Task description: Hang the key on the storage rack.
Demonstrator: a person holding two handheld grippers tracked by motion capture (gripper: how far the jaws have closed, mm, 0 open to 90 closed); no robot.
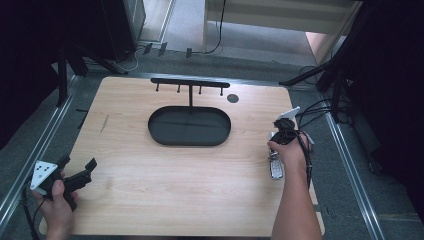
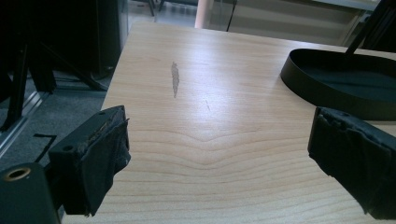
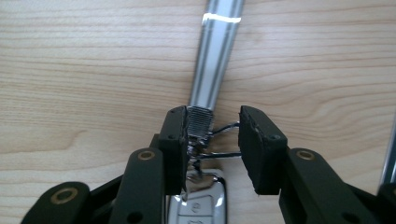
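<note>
A silver car key fob [image 1: 275,169] lies on the wooden table near its right edge, with a grey strap [image 3: 215,51] joined to it by a ribbed metal clasp [image 3: 200,122] and thin wire rings. My right gripper [image 3: 212,140] points down over that clasp. It is open, its left jaw touching the clasp and its right jaw a short gap away. A hand covers most of the right gripper [image 1: 278,149] in the high view. My left gripper [image 1: 78,162] stands open over the table's near left corner, with nothing between the jaws [image 2: 219,154].
A black oval tray [image 1: 190,142] with a hook bar [image 1: 190,82] on a post stands at the back middle of the table; its wall [image 2: 317,88] is in the left gripper view. A dark round spot [image 1: 232,98] marks the table beside it. Black stands flank the table.
</note>
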